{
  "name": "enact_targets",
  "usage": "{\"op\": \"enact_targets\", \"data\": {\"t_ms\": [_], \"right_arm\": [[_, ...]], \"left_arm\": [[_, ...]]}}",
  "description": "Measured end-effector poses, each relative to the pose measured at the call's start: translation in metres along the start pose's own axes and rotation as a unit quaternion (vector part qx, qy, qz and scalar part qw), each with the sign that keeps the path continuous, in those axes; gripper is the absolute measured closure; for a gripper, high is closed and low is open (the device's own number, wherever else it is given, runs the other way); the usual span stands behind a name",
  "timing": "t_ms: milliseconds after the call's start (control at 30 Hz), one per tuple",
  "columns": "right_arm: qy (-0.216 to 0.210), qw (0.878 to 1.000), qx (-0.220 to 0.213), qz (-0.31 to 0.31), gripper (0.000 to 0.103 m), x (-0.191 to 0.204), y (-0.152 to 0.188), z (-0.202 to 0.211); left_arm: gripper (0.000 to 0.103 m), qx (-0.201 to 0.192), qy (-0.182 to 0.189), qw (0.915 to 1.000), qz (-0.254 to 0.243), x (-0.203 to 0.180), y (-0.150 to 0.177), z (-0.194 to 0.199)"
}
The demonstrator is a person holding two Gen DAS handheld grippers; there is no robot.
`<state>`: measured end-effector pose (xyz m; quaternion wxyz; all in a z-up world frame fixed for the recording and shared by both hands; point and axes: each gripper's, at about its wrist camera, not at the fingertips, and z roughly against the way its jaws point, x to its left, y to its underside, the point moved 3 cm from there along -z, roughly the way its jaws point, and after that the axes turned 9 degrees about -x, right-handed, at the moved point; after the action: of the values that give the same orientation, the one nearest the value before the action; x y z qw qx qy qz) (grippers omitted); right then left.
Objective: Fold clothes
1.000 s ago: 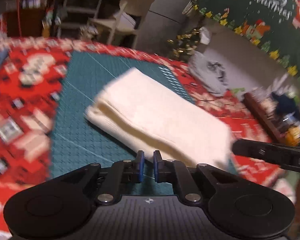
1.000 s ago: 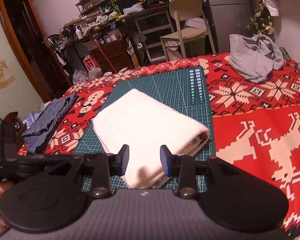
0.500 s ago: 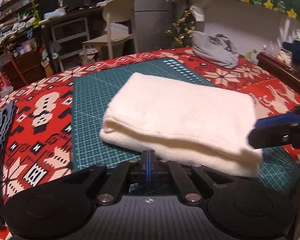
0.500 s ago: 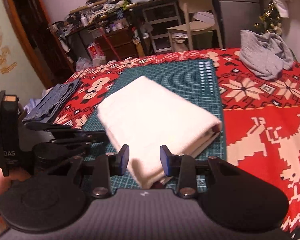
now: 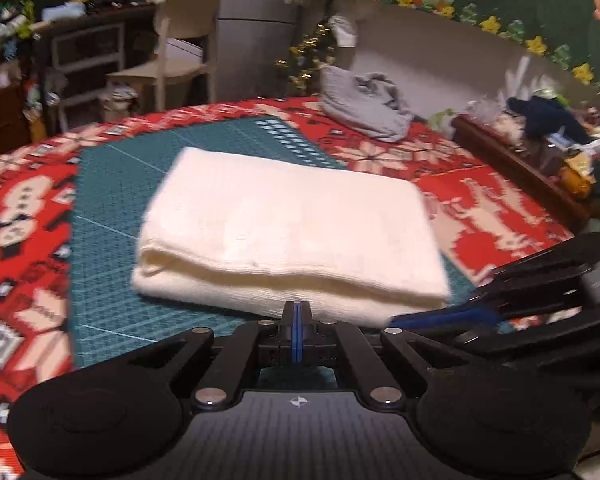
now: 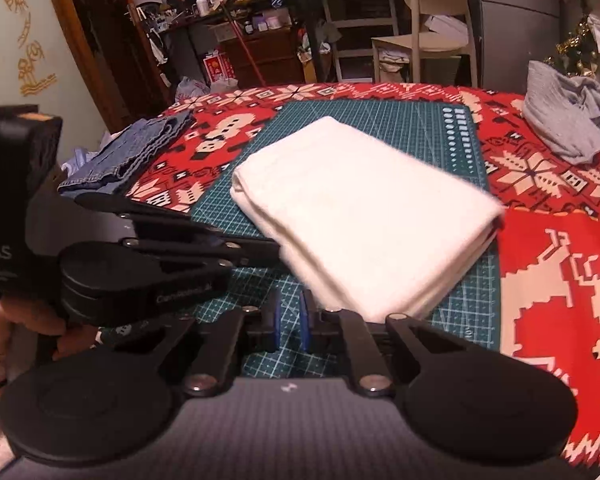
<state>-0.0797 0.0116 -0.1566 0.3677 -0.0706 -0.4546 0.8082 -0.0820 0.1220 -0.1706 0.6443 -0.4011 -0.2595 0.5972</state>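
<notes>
Folded cream garment [image 5: 288, 232] on green mat [image 5: 104, 300], grey clothing [image 6: 568, 124] beyond, left gripper [image 5: 296, 320] fingers closed empty, right gripper [image 6: 290, 320] fingers slightly apart.

Left claw [image 5: 296, 330] pressed closed; right claw [image 6: 289, 322] narrowly parted (side by side).

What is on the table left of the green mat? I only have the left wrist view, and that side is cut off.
Observer: A folded pile of blue denim lies at that edge of the red tablecloth, apart from the white folded cloth.
Operator: Is the right claw gripping the cloth?
Observer: No. Its own view shows the right claw with a narrow gap, and only the green mat shows between the fingers.
</notes>
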Motion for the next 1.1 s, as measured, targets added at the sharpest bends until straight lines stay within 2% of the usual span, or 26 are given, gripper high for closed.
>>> {"op": "enact_targets", "data": {"t_ms": [100, 167, 233, 333, 433, 533, 733, 800, 933, 1033, 1100], "right_arm": [[0.015, 1.0, 0.005, 0.002, 0.093, -0.003, 0.003, -0.009], [0.03, 1.0, 0.006, -0.001, 0.095, -0.01, 0.005, -0.015], [0.042, 0.999, 0.007, 0.002, 0.103, -0.016, 0.007, -0.016], [0.07, 0.997, 0.002, 0.011, 0.103, -0.027, 0.006, -0.013], [0.096, 0.995, -0.004, -0.007, 0.103, -0.047, 0.002, -0.008], [0.095, 0.995, -0.005, -0.01, 0.1, -0.053, 0.0, -0.006], [0.057, 0.996, 0.005, 0.064, 0.1, -0.015, 0.002, -0.024], [0.07, 0.995, 0.004, 0.066, 0.1, -0.014, 0.002, -0.03], [0.086, 0.996, -0.007, 0.034, 0.103, -0.028, 0.0, -0.029], [0.114, 0.992, -0.001, 0.047, 0.103, -0.038, 0.001, -0.02], [0.113, 0.993, -0.001, 0.038, 0.103, -0.044, 0.001, -0.015]], "left_arm": [[0.103, -0.001, -0.006, 0.9993, -0.036, -0.011, 0.001, -0.001], [0.103, -0.001, 0.008, 0.9993, -0.036, -0.012, 0.001, 0.0], [0.103, -0.003, 0.003, 0.9991, -0.043, -0.012, 0.0, 0.0], [0.103, -0.005, -0.004, 0.9985, -0.054, -0.011, -0.002, 0.0], [0.103, -0.001, 0.003, 0.999, -0.046, -0.008, -0.004, -0.004], [0.103, 0.001, 0.014, 0.9983, -0.057, -0.014, -0.004, -0.008], [0.103, 0.008, 0.026, 0.9964, -0.08, -0.023, -0.004, -0.02], [0.103, 0.01, 0.028, 0.9962, -0.081, -0.02, -0.004, -0.021], [0.103, 0.011, 0.015, 0.9959, -0.089, -0.013, -0.003, -0.018], [0.103, 0.016, 0.006, 0.9974, -0.07, -0.002, -0.004, -0.015], [0.103, 0.014, 0.007, 0.9981, -0.059, 0.003, -0.005, -0.012]]}}
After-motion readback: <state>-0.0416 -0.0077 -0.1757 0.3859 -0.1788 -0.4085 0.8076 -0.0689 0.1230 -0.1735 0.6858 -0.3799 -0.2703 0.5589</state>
